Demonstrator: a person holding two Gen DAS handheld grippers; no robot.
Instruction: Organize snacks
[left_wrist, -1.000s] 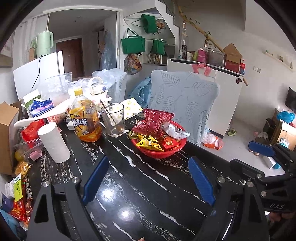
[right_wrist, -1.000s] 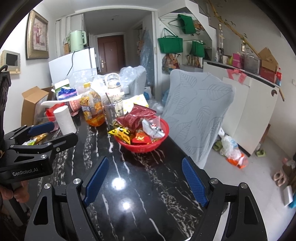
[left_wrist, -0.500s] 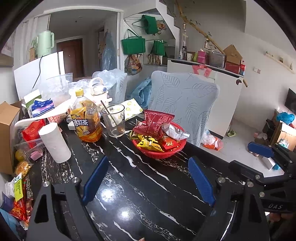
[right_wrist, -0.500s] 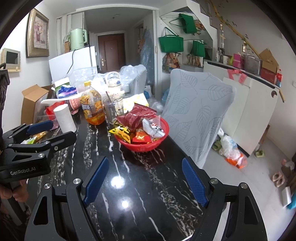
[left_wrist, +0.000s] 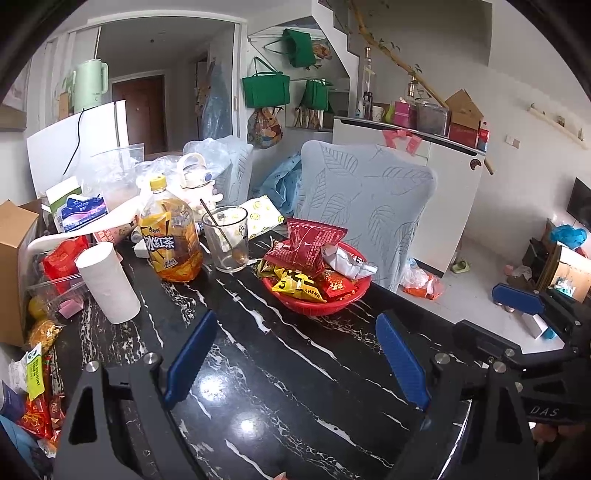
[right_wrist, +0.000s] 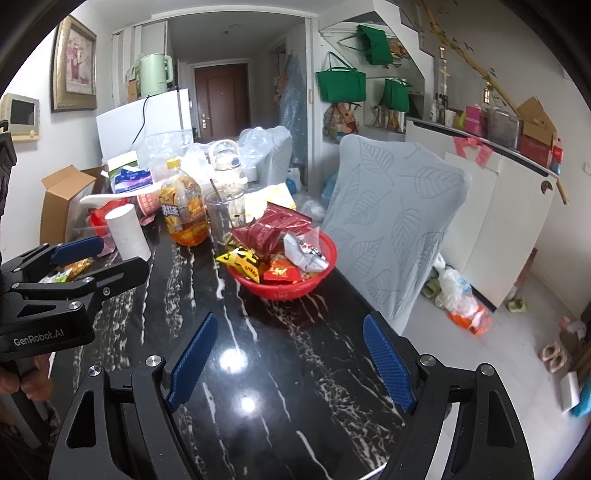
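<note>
A red basket (left_wrist: 343, 304) (right_wrist: 325, 258) sits on the black marble table (left_wrist: 258, 369), heaped with snack packets: a dark red bag (left_wrist: 310, 240) (right_wrist: 273, 229) on top, a yellow packet (left_wrist: 295, 286) (right_wrist: 243, 260), a small red packet (left_wrist: 338, 286) and a white wrapper (left_wrist: 349, 260) (right_wrist: 304, 251). My left gripper (left_wrist: 295, 354) is open and empty, short of the basket. My right gripper (right_wrist: 288, 362) is open and empty, also short of it. More loose snack packets (left_wrist: 37, 398) lie at the table's left edge.
An iced-tea bottle (left_wrist: 171, 236), a glass with a spoon (left_wrist: 227, 240) and a paper roll (left_wrist: 109, 282) stand behind and left of the basket. Bags and boxes clutter the far left. A leaf-pattern chair (left_wrist: 365, 206) stands behind the table.
Both grippers have shifted only slightly; the basket appears a touch nearer in the right wrist view. Nothing was grasped or released.
</note>
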